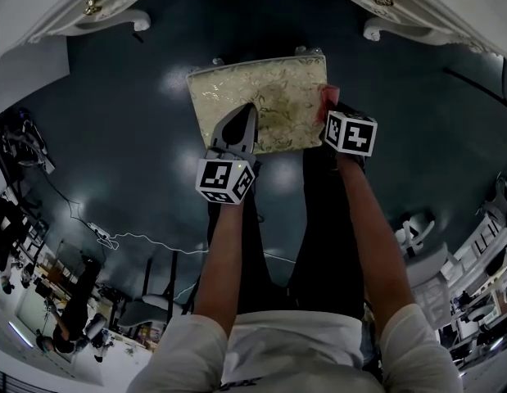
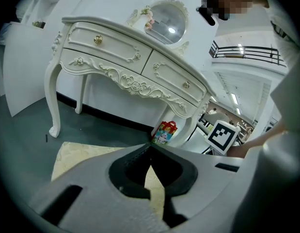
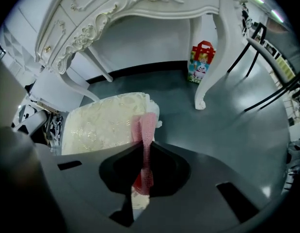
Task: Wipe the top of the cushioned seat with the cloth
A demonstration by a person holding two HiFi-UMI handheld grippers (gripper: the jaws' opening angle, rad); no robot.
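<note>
The cushioned seat [image 1: 261, 97] is a cream, gold-patterned stool top on the dark floor below the dressing table; it also shows in the left gripper view [image 2: 86, 154] and the right gripper view [image 3: 103, 123]. A pink cloth [image 3: 146, 130] is pinched in my right gripper [image 3: 144, 142], which is shut on it at the seat's right edge; a bit of the cloth [image 1: 328, 98] peeks out in the head view. My left gripper [image 1: 241, 121] hovers over the seat's near left part, shut with its jaw tips meeting and nothing between them [image 2: 150, 147].
A white carved dressing table [image 2: 135, 67] with drawers stands just beyond the seat, its legs [image 3: 210, 67] on either side. A small colourful gift bag [image 3: 202, 62] sits under it. A black chair frame [image 3: 266, 62] stands at right. The person's legs are below the seat.
</note>
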